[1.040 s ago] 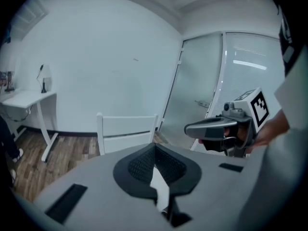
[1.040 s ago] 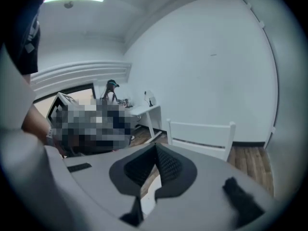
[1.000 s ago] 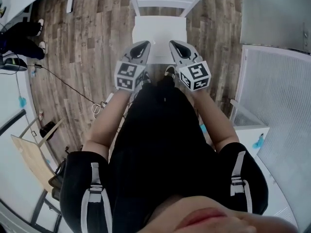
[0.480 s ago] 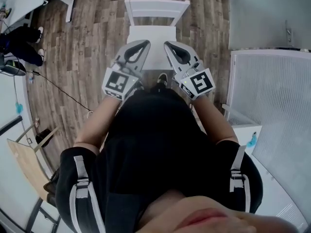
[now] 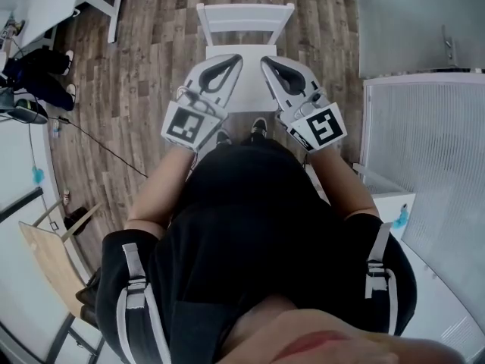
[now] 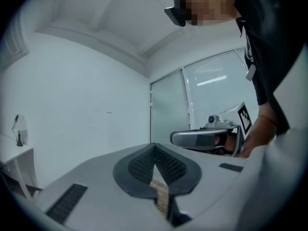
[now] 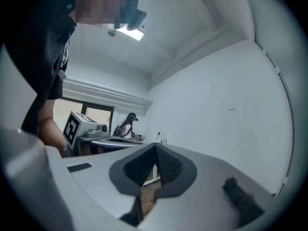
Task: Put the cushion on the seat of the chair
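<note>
Wood-plank floor (image 5: 151, 67) all round. White chair (image 5: 244, 14) at 12 o'clock in the head view, backrest far side, with its seat (image 5: 250, 97) showing only as a strip between the two tools.

Left gripper (image 5: 233, 59) is at 11 o'clock and right gripper (image 5: 267, 62) at 1 o'clock, side by side and aimed level over the seat. Each is clenched tight on nothing: the left gripper view has its pads (image 6: 144, 165) meeting at the tip with only wall beyond, and the right gripper view shows the same.

No cushion stands out in any view. The seat is plain white and half covered, so a white pad may already lie on it; I can't tell. With both tools empty and up at chest level, this reads as hands clear of the chair, not a carry.

Person's shoes (image 5: 259, 127) are at the seat's front edge, near 6 o'clock from it.

Against the earlier head frames, both grippers sit higher in frame and look larger, covering more of the seat, so they have come up. Jaws were together then too. The chair is in much the same spot.
</note>
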### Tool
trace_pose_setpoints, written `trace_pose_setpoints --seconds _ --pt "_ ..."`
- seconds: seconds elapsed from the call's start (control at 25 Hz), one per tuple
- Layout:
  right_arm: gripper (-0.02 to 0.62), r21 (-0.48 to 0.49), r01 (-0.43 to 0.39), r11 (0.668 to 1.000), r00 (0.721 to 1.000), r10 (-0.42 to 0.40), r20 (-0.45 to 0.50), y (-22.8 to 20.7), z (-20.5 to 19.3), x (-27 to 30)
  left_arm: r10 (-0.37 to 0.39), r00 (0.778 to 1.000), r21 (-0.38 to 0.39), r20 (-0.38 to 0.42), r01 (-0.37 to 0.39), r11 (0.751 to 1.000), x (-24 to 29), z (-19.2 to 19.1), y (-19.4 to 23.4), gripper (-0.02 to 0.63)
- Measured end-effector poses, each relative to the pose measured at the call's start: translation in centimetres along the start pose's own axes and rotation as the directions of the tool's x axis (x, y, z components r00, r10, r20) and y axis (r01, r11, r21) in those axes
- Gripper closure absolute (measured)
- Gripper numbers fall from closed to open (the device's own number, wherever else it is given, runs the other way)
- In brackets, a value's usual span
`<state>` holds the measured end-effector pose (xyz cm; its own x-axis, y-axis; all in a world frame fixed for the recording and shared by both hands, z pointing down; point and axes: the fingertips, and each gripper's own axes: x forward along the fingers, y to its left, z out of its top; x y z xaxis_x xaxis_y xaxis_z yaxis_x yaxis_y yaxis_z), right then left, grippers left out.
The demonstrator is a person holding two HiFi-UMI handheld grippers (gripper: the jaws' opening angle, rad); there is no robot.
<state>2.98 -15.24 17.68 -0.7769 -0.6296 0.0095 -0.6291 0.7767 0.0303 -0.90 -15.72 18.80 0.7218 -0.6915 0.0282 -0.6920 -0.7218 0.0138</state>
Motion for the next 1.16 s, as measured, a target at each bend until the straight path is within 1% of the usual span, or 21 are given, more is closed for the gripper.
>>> trace_pose_setpoints --seconds 0.28,0.56,0.8,1.04,1.16 --pt "0.580 -0.022 0.011 1.000 1.000 -0.011 0.011 0.3 0.8 -0.5 0.001 1.000 -0.008 0.013 -0.001 1.000 -0.5 0.4 -0.6 0.595" --pt "0.580 -0.016 0.012 1.000 1.000 -0.012 0.002 0.2 0.2 -0.5 -0.006 1.000 0.002 0.009 0.006 1.000 -0.3 0.4 -0.9 0.595" --pt "0.580 -0.008 0.026 1.000 1.000 -0.026 -0.005 -0.7 -0.5 -0.6 -0.011 1.000 0.013 0.004 0.011 1.000 0.3 0.0 -0.9 0.595" --pt "0.580 -0.007 0.023 1.000 1.000 -0.024 -0.011 -0.7 -0.8 -0.4 -0.004 1.000 -0.019 0.007 0.004 1.000 0.7 0.2 -0.9 0.595" --pt "0.580 -0.003 0.022 1.000 1.000 -0.022 -0.012 -0.8 -0.9 -0.3 -0.004 1.000 -0.017 0.005 0.004 1.000 0.9 0.2 -0.8 0.595"
